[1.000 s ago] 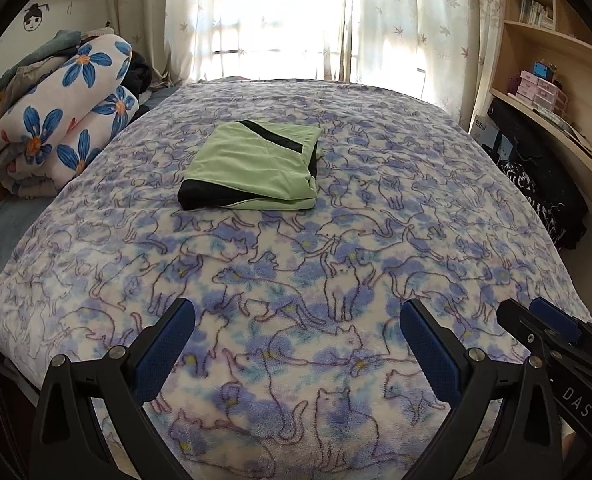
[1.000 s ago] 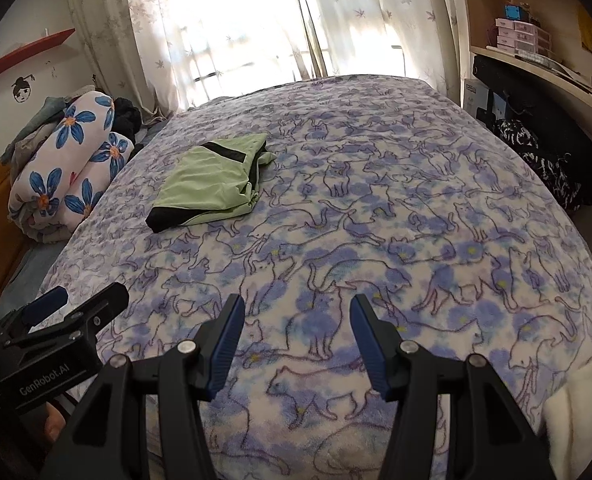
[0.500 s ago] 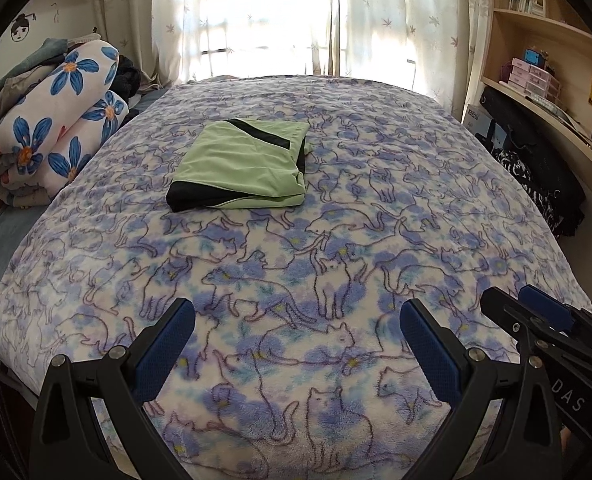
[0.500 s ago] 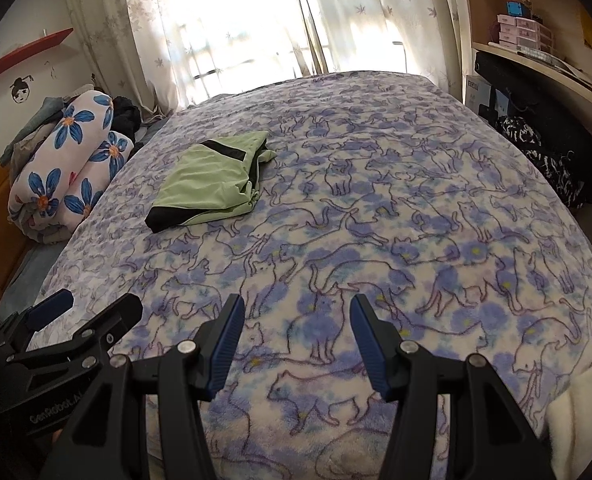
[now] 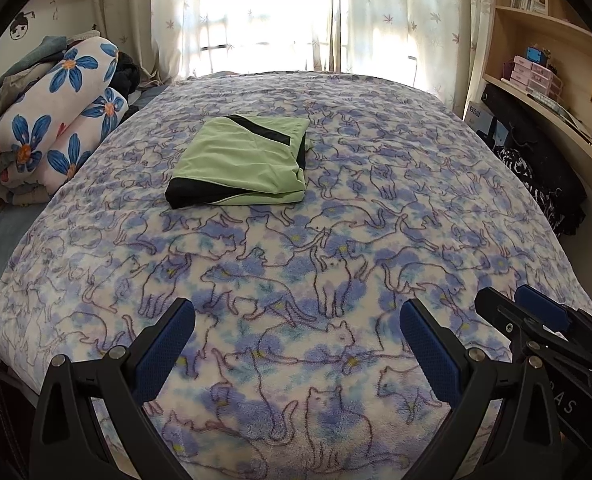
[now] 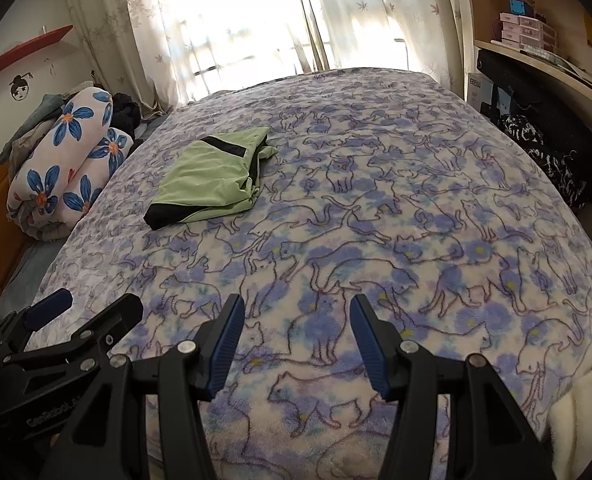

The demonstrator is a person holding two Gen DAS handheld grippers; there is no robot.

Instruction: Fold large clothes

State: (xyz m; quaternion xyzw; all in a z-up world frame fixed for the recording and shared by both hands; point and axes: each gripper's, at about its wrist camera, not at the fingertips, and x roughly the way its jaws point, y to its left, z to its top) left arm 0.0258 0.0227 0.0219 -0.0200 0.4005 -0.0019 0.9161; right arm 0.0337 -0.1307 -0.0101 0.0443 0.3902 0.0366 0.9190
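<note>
A light green garment with black trim (image 5: 245,162) (image 6: 212,178) lies folded into a flat rectangle on the cat-print blanket (image 5: 336,248) (image 6: 416,220), left of the bed's middle and well beyond both grippers. Over the near edge of the bed my left gripper (image 5: 296,326) hangs wide open with nothing between its blue pads. My right gripper (image 6: 296,320) is beside it, open and empty too. Each gripper shows at the lower side of the other's view: the right gripper (image 5: 536,320) and the left gripper (image 6: 84,312).
A rolled flower-print quilt (image 5: 52,120) with other clothes is piled at the bed's left side. Curtains (image 5: 280,12) cover the window behind. Shelves and a desk (image 5: 544,92) with dark clothes (image 5: 536,176) run along the right. Something white (image 6: 580,420) lies at the near right corner.
Both views shifted only slightly; the folded garment sits a little lower and more left in the left wrist view. Both grippers stayed open and empty.
</note>
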